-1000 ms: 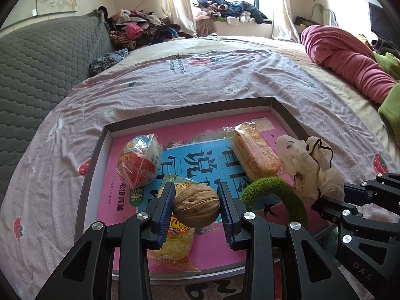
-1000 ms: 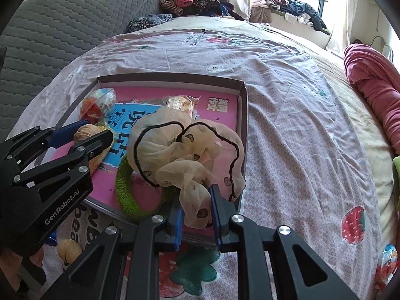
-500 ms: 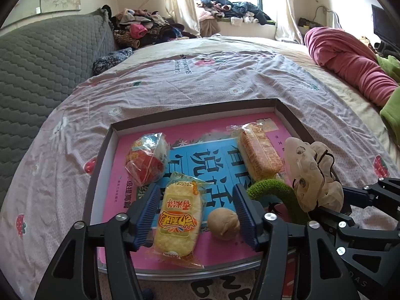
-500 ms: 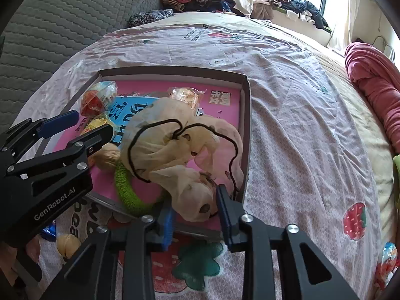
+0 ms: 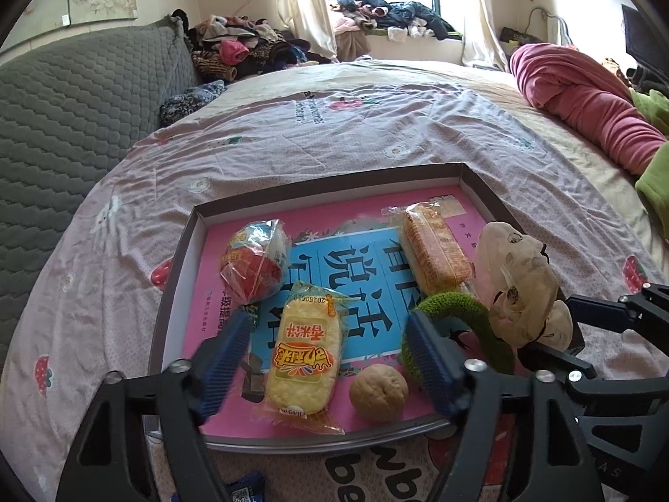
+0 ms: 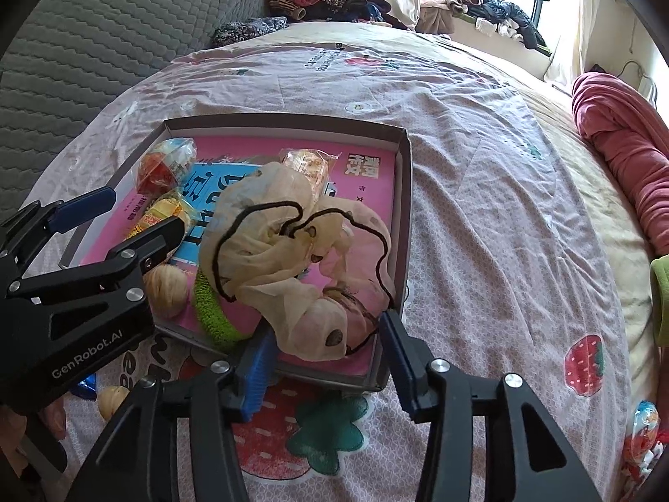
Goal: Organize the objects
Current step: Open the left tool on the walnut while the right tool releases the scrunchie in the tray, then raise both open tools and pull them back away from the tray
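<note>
While both sets of jaws are opening, I count in the tray (image 5: 180, 276): two flat snack packets, one round wrapped sweet (image 5: 256, 260), one green ring (image 5: 460, 313), one cream scrunchie (image 6: 292, 259) and one walnut (image 5: 378, 391). My left gripper (image 5: 330, 359) has released; a second ago it clamped the walnut, which now lies on the tray floor between its fingers beside the yellow packet (image 5: 304, 362). My right gripper (image 6: 326, 355) has let go too (the scrunchie sags between its pads, at the tray's near corner). Everything sits on a pink strawberry-print bedsheet (image 5: 334, 125), grey headboard to the left, window ahead.
</note>
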